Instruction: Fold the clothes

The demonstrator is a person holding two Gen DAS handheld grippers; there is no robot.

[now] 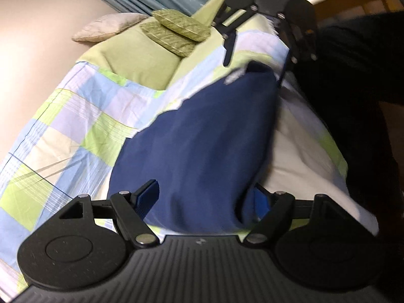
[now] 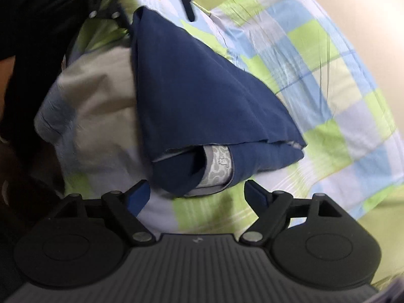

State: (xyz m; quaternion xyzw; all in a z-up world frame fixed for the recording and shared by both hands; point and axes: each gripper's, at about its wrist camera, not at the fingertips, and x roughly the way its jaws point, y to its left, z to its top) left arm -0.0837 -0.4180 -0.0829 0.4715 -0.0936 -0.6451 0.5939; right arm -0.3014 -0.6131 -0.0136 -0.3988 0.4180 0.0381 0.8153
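Bed under checked green-and-blue cover [image 1: 75,131], folded navy garment [image 1: 202,141] and green cushions [image 1: 176,32] upon it

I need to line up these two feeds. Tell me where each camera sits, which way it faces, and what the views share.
Left wrist: on the left gripper, looking along its open fingers over the navy garment toward the right gripper; dark clothing of the person at right.
Right wrist: on the right gripper, fingers open, looking back over the navy garment; left gripper at top.
Shared: the garment, the checked bedspread, each other's gripper.
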